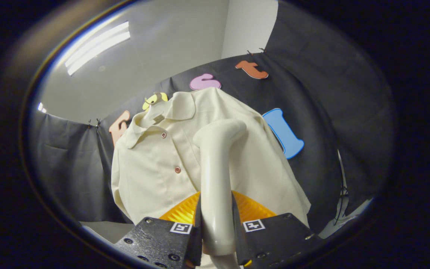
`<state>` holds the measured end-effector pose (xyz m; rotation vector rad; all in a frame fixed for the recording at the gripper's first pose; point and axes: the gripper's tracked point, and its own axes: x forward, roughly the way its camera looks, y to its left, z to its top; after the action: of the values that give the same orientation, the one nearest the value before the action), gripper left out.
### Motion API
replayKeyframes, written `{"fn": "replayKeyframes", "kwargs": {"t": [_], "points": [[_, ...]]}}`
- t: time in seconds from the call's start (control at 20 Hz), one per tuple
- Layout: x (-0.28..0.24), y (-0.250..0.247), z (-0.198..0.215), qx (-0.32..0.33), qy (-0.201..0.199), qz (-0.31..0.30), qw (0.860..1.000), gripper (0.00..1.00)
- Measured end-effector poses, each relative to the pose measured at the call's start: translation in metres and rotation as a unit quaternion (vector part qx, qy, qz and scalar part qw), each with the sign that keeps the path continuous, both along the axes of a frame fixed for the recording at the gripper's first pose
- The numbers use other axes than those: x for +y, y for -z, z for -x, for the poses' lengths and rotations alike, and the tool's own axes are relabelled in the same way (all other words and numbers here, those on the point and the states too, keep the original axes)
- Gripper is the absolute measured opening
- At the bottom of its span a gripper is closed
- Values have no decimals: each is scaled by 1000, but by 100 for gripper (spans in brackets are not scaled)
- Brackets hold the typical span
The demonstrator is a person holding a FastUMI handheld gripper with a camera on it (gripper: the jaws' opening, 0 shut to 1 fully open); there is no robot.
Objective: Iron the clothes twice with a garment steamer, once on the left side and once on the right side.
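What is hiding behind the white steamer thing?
Behind the steamer, held between the shut gripper fingers, hangs the cream shirt. Its buttons show beside the steamer. An orange ribbed thing sits low behind the handle. The strip of shirt directly behind is covered.

A draped recording booth is showing here — black cloth (330, 112) hanging as walls, a ceiling strip light (97, 46) glowing overhead, a cream shirt (155, 164) hanging on display.
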<state>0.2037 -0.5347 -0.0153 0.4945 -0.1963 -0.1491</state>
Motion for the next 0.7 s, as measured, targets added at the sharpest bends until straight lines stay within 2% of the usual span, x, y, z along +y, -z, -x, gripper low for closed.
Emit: {"fn": "replayKeyframes", "kwargs": {"t": [0.7], "points": [[12, 128, 28, 80, -1, -33, 996, 35]]}}
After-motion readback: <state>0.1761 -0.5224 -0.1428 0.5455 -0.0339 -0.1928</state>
